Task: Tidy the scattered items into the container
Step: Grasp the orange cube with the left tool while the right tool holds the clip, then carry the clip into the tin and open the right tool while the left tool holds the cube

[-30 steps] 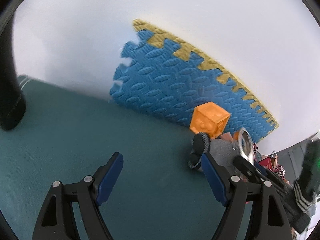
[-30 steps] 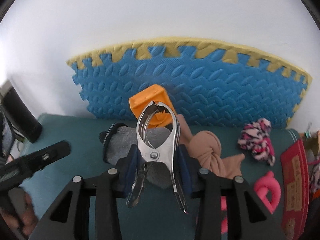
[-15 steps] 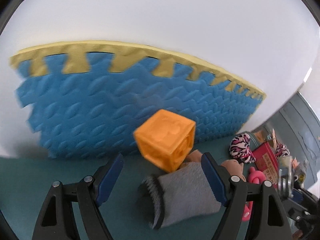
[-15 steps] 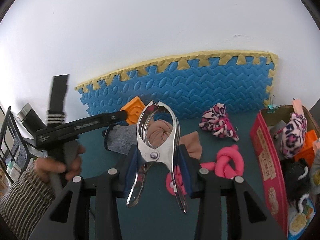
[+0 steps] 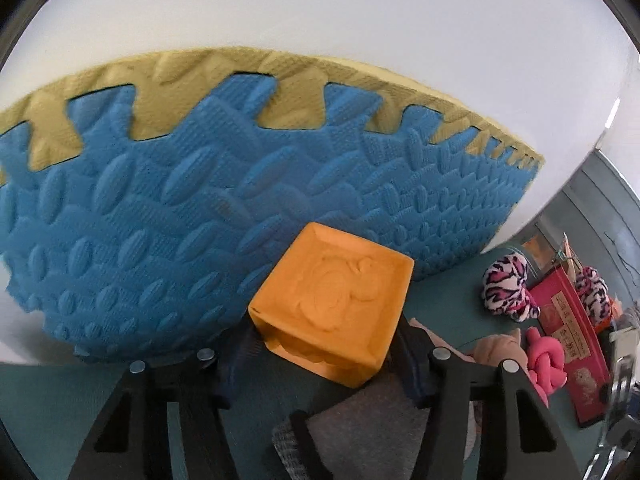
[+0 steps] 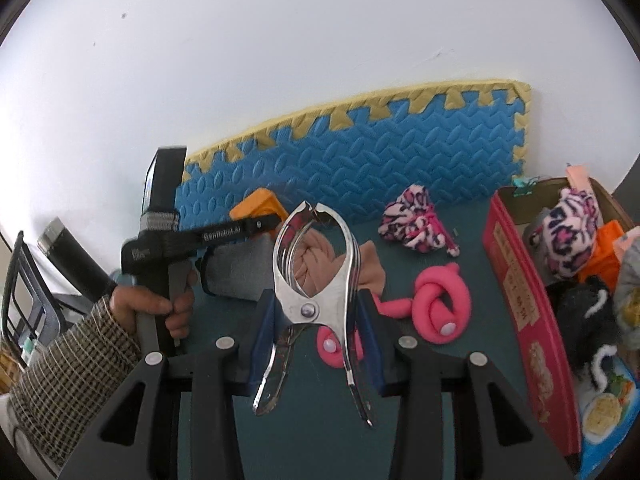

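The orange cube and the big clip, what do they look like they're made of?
Orange cube: looks like soft foam or rubbery plastic, matte, with a raised moulded figure on its face and rounded edges; which of the two is unclear. Big clip: metal, probably polished steel, shown by its mirror-bright shine, thin stamped arms and central rivet.

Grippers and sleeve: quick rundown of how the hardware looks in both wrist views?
Both grippers are black plastic: the left gripper and right gripper each have triangular cut-out frames, silver round rivets and dark blue pads on the fingers. Seen from the right wrist view, the left tool has a black pistol-style handle, white lettering along its bar and a grey strap. The sleeve is a brown-and-cream check.
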